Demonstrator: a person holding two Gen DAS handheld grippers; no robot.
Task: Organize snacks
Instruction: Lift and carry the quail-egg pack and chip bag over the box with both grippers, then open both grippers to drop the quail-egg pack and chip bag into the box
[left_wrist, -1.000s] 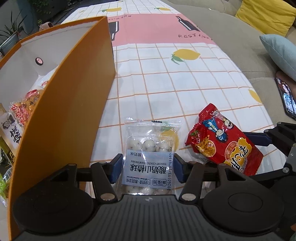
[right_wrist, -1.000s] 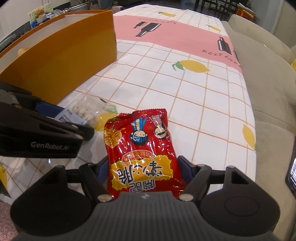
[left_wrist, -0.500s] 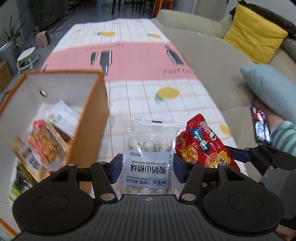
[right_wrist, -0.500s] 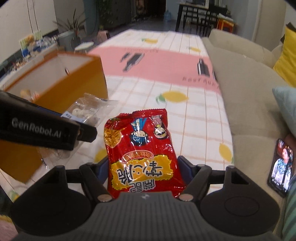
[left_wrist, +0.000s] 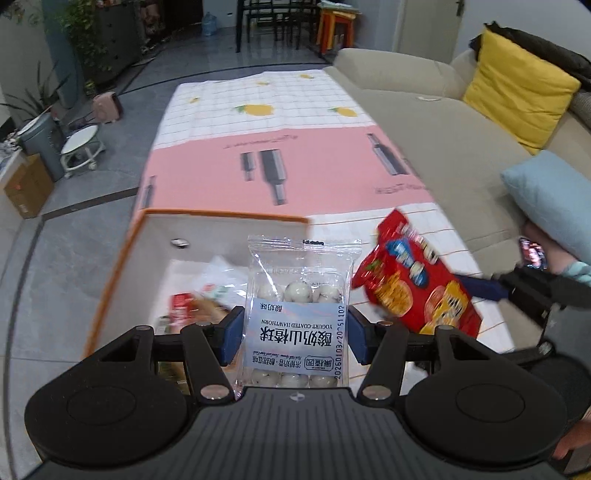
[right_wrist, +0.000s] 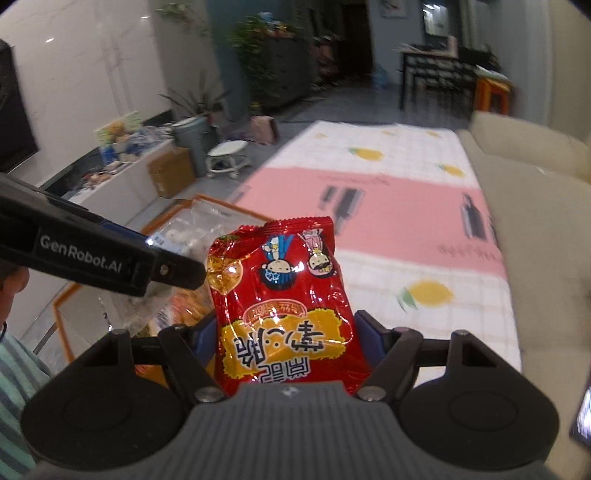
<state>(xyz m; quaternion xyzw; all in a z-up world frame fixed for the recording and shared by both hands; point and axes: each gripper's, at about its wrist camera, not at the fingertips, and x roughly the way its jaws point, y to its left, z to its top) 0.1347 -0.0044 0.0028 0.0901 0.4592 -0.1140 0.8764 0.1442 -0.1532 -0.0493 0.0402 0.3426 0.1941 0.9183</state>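
My left gripper (left_wrist: 295, 334) is shut on a clear packet of yogurt-coated hawthorn balls (left_wrist: 299, 295), held in the air above the open orange box (left_wrist: 122, 258). My right gripper (right_wrist: 286, 341) is shut on a red snack bag (right_wrist: 280, 295) with cartoon figures, held up just right of the box; the bag also shows in the left wrist view (left_wrist: 413, 288). The left gripper (right_wrist: 92, 254) and its clear packet (right_wrist: 184, 232) show at the left of the right wrist view. The box (right_wrist: 62, 310) holds several snack packets (left_wrist: 199, 302).
The table carries a checked cloth with lemons and a pink band (left_wrist: 295, 162). A beige sofa (left_wrist: 443, 122) with a yellow cushion (left_wrist: 517, 85) and a blue cushion (left_wrist: 546, 192) runs along the right. A phone (left_wrist: 532, 253) lies on the sofa. Grey floor lies at the left.
Both grippers have risen well above the table with their packets. The left one has swung over the open box; the right one has come up beside it.
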